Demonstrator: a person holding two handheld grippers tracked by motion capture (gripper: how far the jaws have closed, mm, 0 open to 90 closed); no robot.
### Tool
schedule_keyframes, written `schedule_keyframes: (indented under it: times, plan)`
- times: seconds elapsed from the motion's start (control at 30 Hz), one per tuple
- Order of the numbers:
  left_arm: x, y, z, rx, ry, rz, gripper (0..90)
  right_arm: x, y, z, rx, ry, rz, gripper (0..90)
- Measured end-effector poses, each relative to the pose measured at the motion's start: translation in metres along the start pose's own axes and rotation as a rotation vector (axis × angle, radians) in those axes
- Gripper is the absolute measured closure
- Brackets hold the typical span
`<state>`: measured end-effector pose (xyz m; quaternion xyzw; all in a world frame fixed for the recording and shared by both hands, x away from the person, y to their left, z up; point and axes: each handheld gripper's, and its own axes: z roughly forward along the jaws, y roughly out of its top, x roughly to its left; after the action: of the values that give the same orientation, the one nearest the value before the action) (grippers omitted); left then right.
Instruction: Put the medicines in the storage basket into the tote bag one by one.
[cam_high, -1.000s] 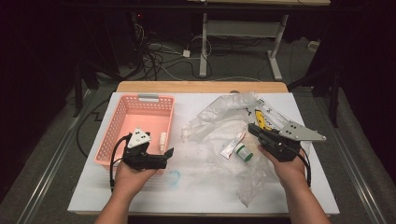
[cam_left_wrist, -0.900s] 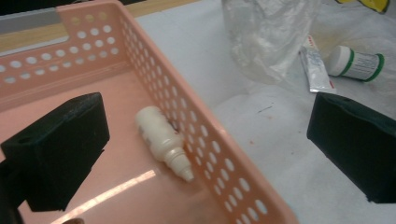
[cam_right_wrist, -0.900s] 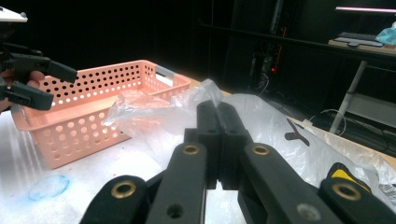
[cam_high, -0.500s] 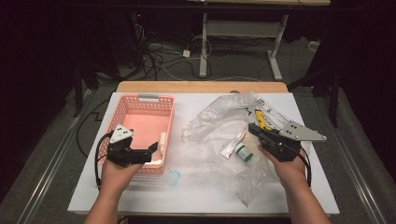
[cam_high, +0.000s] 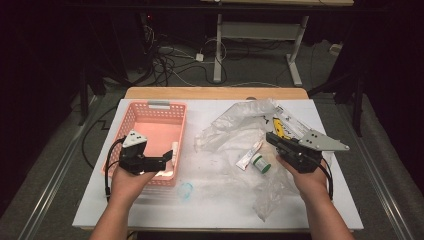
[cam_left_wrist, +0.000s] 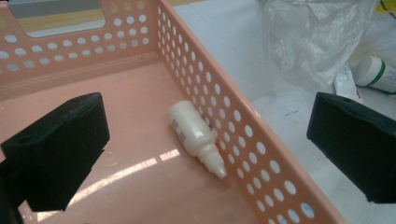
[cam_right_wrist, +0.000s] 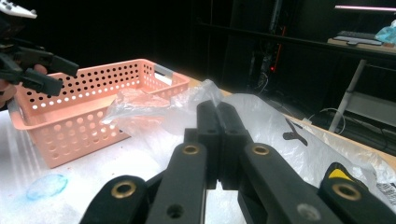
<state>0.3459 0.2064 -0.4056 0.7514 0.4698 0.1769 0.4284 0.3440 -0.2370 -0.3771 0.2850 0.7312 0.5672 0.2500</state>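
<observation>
Basket (cam_left_wrist: 261, 154) of pink plastic holding small white bottle (cam_left_wrist: 196, 133), left gripper (cam_left_wrist: 205, 154) spread above it; right gripper (cam_right_wrist: 218, 140) pressed together, empty

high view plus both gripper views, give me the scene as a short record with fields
basket: pink perforated basket on the table's left
in basket: small white dropper bottle lying against the side wall
left claw: left claw open over the basket, nothing between the jaws
right claw: right claw shut, empty, above the clear plastic bags
loose items: green-and-white tub and white tube on the table
</observation>
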Motion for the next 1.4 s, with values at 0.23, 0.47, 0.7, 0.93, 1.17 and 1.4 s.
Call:
schedule_keyframes:
  times: [0.23,0.47,0.7,0.93,1.17,1.4]
  plan:
    - [0.008,0.018,0.008,-0.001,-0.002,-0.02,0.0,0.0,-0.001,0.001,0.003,-0.001,0.004,90.0]
    - [0.019,0.031,0.028,0.068,0.034,-0.026,0.2,0.0,-0.001,0.002,0.003,-0.001,0.004,90.0]
    - [0.025,0.038,0.046,0.135,0.05,-0.04,1.5,-0.001,-0.001,0.0,0.0,-0.002,0.004,90.0]
    - [0.031,0.041,0.064,0.245,0.055,-0.055,5.1,-0.001,0.0,0.0,-0.004,0.0,0.002,90.0]
    - [0.04,0.038,0.08,0.361,-0.006,-0.122,12.9,-0.002,0.0,-0.001,-0.006,-0.005,0.004,90.0]
    - [0.041,0.035,0.088,0.434,-0.021,-0.129,22.0,-0.002,0.001,-0.001,-0.009,-0.002,0.002,90.0]
